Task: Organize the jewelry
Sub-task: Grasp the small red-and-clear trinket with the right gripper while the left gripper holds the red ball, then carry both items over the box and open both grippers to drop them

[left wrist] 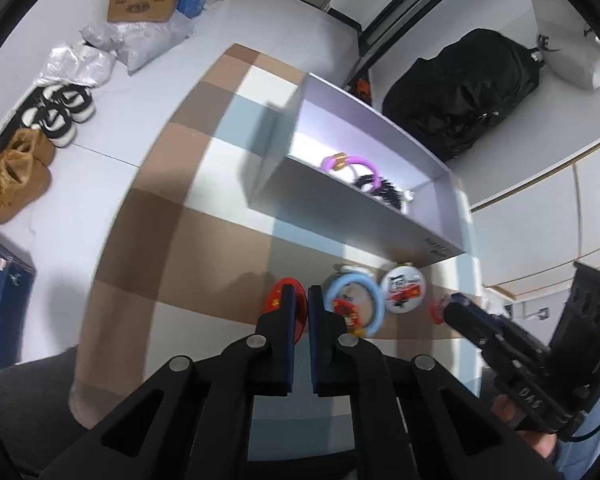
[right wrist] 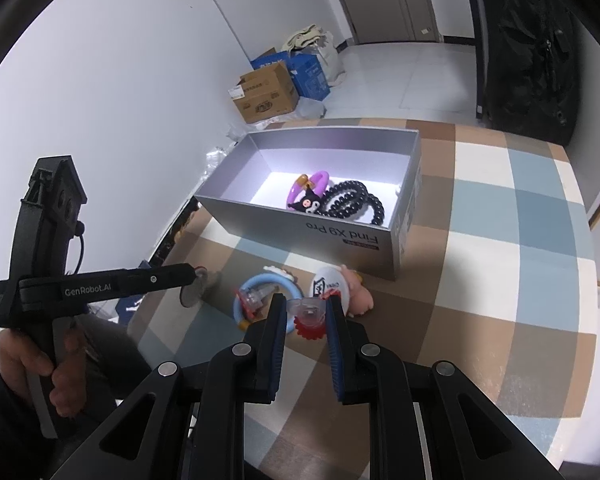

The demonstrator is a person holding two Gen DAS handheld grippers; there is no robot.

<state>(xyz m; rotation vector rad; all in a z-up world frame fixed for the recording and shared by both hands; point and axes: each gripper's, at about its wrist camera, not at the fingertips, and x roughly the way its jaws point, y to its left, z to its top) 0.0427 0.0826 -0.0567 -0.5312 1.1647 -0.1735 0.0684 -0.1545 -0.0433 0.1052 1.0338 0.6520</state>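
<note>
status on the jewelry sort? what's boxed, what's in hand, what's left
Boxed: a purple bangle and a black bead bracelet lie inside the silver box.
In hand: the right tool is around a small red-and-clear trinket; the left tool looks shut on a red disc.
Left on the checkered cloth: a blue ring, a white round badge and a pink figure.

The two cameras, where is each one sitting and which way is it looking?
Left wrist: sits on the left gripper, looking along its nearly closed fingers, over a red round disc, toward the open grey cardboard box; the right gripper shows at the right.
Right wrist: sits on the right gripper, its fingers around a small red frilly charm, facing the same box; the left gripper and the person's hand show at the left.
Both share the box, light blue ring and checked tablecloth.
</note>
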